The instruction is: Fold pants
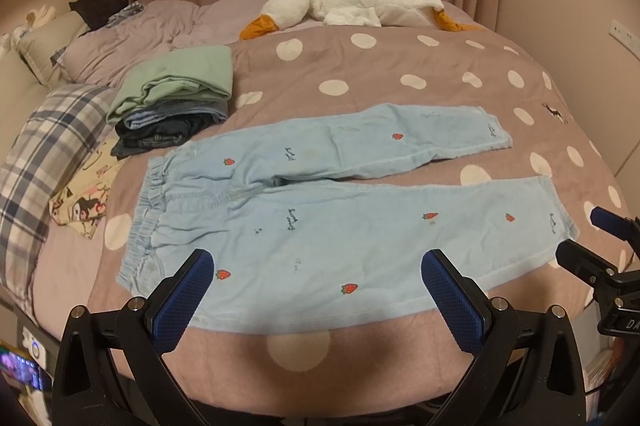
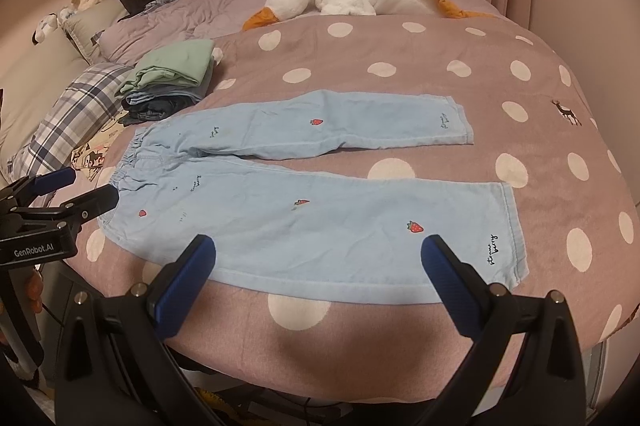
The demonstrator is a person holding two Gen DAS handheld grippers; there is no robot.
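Observation:
Light blue pants (image 1: 320,226) with red strawberry prints lie flat and spread on the polka-dot bedspread (image 1: 360,81), waistband to the left, both legs pointing right with a gap between them. They also show in the right wrist view (image 2: 304,222). My left gripper (image 1: 316,266) is open, hovering above the near leg close to the waistband. My right gripper (image 2: 318,250) is open, hovering above the near leg towards the cuff. Each gripper shows in the other's view, the right gripper (image 1: 588,246) at the right edge and the left gripper (image 2: 84,189) at the left edge, both empty.
A stack of folded clothes (image 1: 176,97) with a green piece on top sits left of the pants. A plaid pillow (image 1: 44,153), a patterned cloth (image 1: 84,201) and a crumpled quilt (image 1: 152,33) lie at the left. A plush goose (image 1: 352,1) lies at the far edge, with curtains behind.

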